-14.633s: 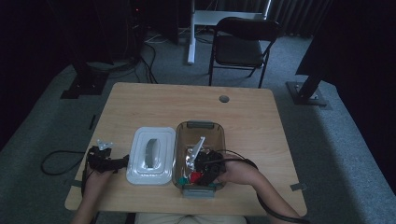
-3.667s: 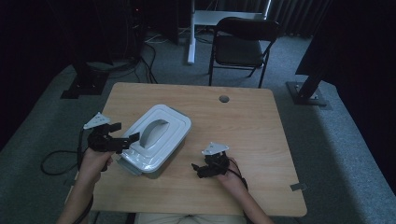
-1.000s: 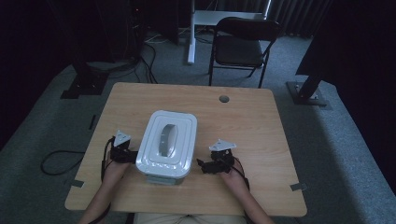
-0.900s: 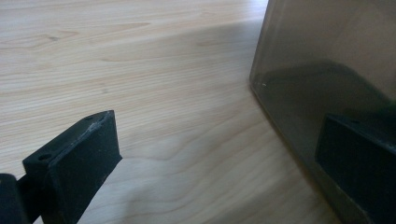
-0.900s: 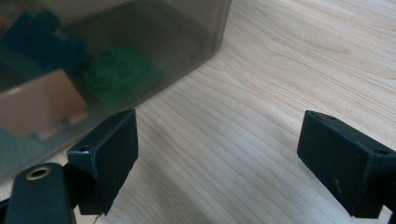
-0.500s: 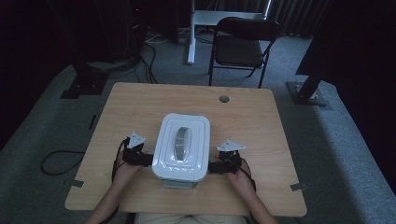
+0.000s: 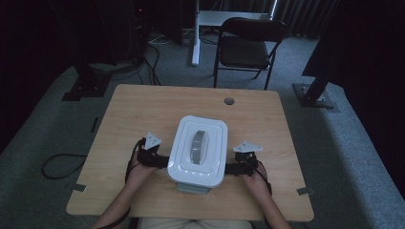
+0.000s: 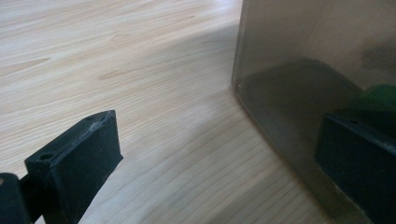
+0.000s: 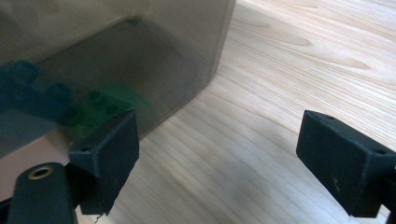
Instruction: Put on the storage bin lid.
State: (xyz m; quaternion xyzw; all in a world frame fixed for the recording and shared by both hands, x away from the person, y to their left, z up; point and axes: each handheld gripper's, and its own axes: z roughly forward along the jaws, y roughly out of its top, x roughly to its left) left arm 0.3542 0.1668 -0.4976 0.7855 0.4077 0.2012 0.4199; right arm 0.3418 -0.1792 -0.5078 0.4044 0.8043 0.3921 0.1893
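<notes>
A smoky see-through box with a white lid and grey handle stands near the table's front middle. My left gripper is at its left side and my right gripper at its right side, both open. In the left gripper view the open gripper faces the box wall, its right jaw against that wall. In the right gripper view the open gripper has the box corner just ahead on its left. Green bricks and blue bricks show through the wall.
The wooden table has a round cable hole at the back. A folding chair stands beyond the far edge. A cable trails off the table's left side.
The lid, once lying beside the open box, is on the box. Over the last second the closed box has slid right toward the middle, with both grippers staying at its sides.
</notes>
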